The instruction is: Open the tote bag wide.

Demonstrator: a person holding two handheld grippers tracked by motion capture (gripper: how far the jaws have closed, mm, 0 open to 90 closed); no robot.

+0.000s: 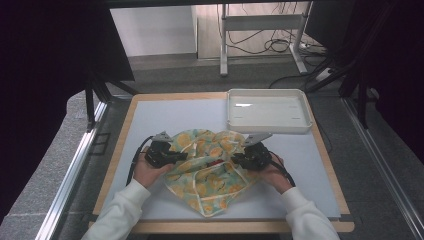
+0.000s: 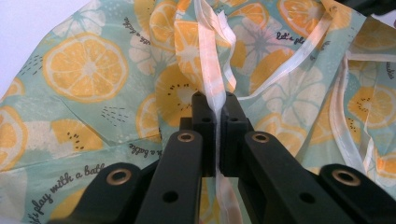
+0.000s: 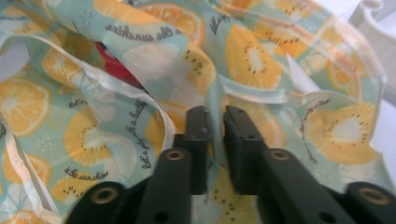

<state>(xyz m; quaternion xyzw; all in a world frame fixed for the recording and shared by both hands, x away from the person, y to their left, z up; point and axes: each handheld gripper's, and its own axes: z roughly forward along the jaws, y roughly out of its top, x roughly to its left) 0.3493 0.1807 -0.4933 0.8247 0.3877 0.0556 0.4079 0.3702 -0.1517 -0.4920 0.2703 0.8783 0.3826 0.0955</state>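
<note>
L tool clenched on cloth trim; R tool pinching cloth, hands low.

My black grippers sit on the cloth — pale teal, printed with orange and yellow citrus slices and dark script, edged in cream tape. A red patch peeks from its folds; beyond it, the white tray.

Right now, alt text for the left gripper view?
The left gripper has its black fingers shut on a pale trim strip of a teal cloth printed with orange citrus slices. The cloth lies crumpled across the view, with more trim strips crossing at the right and a bit of white table at upper left.
</note>
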